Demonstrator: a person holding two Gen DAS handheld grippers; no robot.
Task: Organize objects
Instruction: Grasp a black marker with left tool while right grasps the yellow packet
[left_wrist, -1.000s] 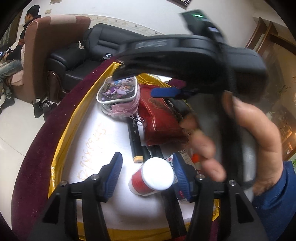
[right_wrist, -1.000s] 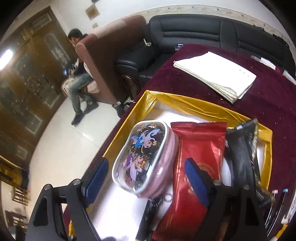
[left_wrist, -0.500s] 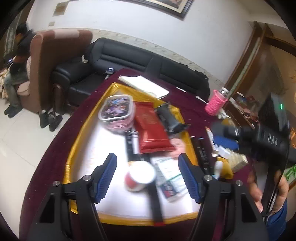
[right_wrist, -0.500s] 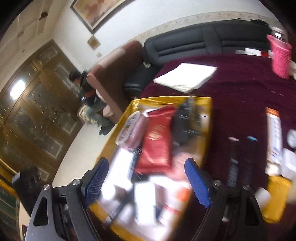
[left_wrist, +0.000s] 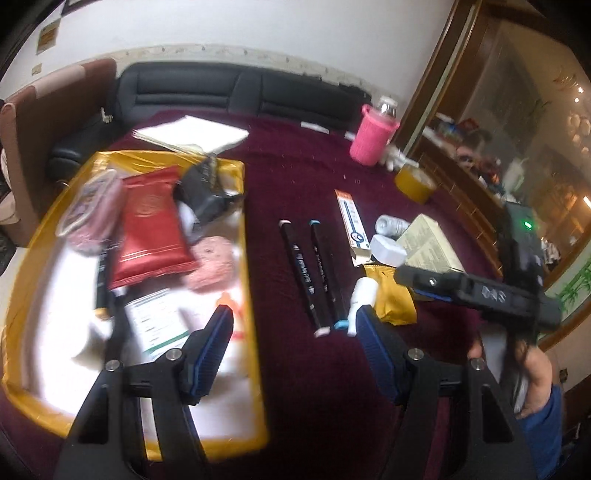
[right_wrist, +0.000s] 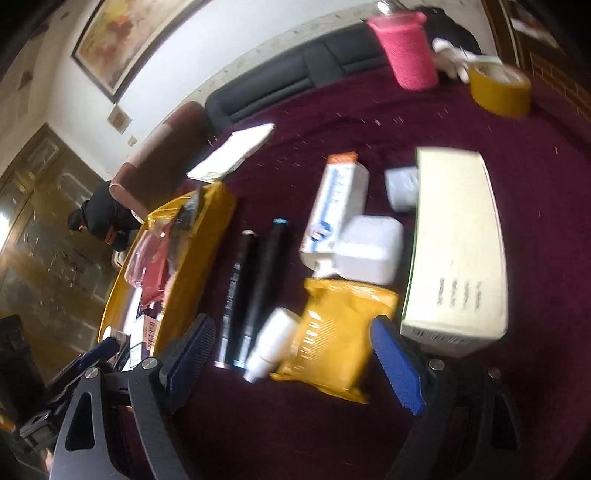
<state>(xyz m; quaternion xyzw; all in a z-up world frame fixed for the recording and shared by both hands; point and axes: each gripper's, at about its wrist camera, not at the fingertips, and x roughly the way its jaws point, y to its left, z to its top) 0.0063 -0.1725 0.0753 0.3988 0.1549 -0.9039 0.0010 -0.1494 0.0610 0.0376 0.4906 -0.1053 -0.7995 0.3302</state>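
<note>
Your left gripper (left_wrist: 295, 343) has swung off the gold tray (left_wrist: 255, 332), leaving the red-and-white cup it framed a second ago; it now hangs released over two black markers (left_wrist: 314, 273) on the maroon cloth. Your right gripper (right_wrist: 295, 354), released too, has left the pencil case for a yellow packet (right_wrist: 332, 332) and white bottle (right_wrist: 271, 341).
</note>
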